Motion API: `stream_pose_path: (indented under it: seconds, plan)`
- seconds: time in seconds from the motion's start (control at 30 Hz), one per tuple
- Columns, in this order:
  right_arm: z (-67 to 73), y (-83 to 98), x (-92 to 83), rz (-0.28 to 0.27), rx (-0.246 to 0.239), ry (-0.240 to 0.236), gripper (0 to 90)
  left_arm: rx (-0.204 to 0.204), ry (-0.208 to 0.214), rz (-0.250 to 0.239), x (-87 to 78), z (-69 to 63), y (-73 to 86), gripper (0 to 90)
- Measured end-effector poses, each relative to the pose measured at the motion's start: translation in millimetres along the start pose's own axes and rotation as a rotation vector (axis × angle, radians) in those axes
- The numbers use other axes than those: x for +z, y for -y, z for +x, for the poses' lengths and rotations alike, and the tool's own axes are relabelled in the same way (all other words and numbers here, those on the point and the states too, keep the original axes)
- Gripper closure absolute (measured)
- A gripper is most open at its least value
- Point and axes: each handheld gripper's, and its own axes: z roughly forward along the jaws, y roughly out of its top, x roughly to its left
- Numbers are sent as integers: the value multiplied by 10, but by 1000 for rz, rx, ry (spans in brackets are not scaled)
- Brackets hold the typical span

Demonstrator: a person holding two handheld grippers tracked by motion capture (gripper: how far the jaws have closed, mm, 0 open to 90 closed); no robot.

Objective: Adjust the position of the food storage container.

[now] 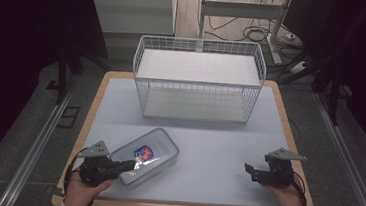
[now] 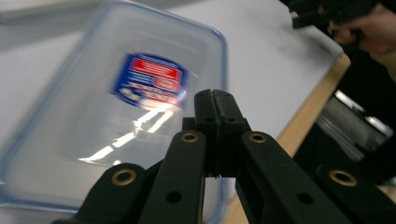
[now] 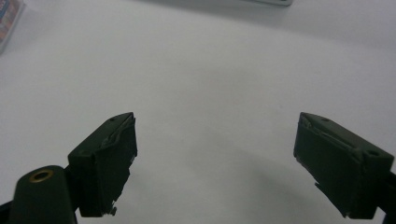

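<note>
Left gripper (image 1: 128, 165): jaws together, pinching the near rim of the clear storage container (image 1: 145, 155), probably to lift it.
Container: directly ahead of those jaws.
Wire basket (image 1: 198, 79): far beyond, likely destination.
Right gripper (image 1: 249, 169): jaws apart, idle.

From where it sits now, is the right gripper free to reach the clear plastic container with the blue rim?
Probably yes. The right gripper is open, holding nothing, and bare white tabletop lies between it and the clear plastic container. The left gripper is shut on its near rim.

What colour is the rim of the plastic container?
Light blue; the container itself is clear. The left gripper view shows it best.
</note>
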Motion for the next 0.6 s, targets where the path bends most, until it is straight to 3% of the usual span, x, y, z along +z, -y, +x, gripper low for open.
stream_pose_path:
  seconds: [0.1,0.33,0.6]
  plan:
    - [3,0,-7,-2,0,1,138,30,23,38,93,-146,29,900]
    - [-1,-1,-11,-2,1,1,138,55,37,88,223,-286,84,900]
    - [-3,0,-8,1,-1,3,138,96,-8,137,291,-365,146,900]
